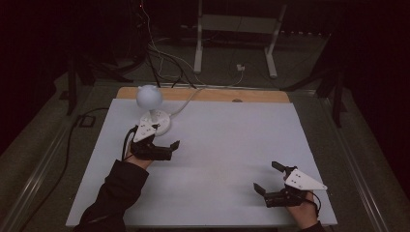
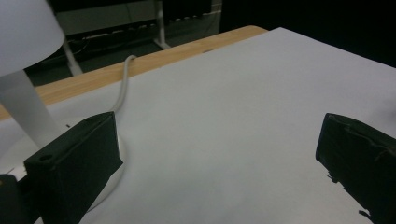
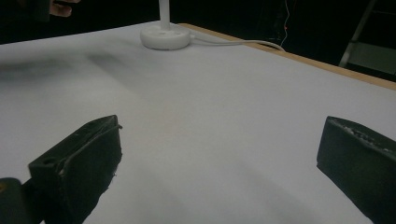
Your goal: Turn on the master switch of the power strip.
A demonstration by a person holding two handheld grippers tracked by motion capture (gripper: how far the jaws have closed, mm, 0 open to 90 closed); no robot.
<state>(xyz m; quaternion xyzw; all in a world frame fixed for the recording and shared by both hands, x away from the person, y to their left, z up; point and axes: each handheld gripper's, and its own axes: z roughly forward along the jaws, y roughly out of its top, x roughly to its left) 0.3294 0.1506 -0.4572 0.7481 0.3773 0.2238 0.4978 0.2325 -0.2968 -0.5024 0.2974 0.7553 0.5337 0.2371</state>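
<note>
The small white table lamp with a round globe shade (image 1: 149, 96) stands untouched near the surface's (image 1: 232, 145) far-left corner; left gripper (image 1: 167, 145) beside its base, right gripper (image 1: 267, 178) well apart, both with fingers apart and empty, so grasping remains.

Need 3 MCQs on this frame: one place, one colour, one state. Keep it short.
1. Where does the table lamp stand?
A. far left part of the table, by the left gripper
B. near right corner
C. on the floor

2. What colour is the lamp's round shade?
A. black
B. white
C. red

3. How do the fingers of the right gripper stand?
A. shut on the lamp's cable
B. shut on nothing
C. open, holding nothing

Key: 1 A, the high view shows its base just beyond the left gripper; 2 B, shade, stem and base all look white; 3 C, the right gripper view shows bare table between its two fingers.
</note>
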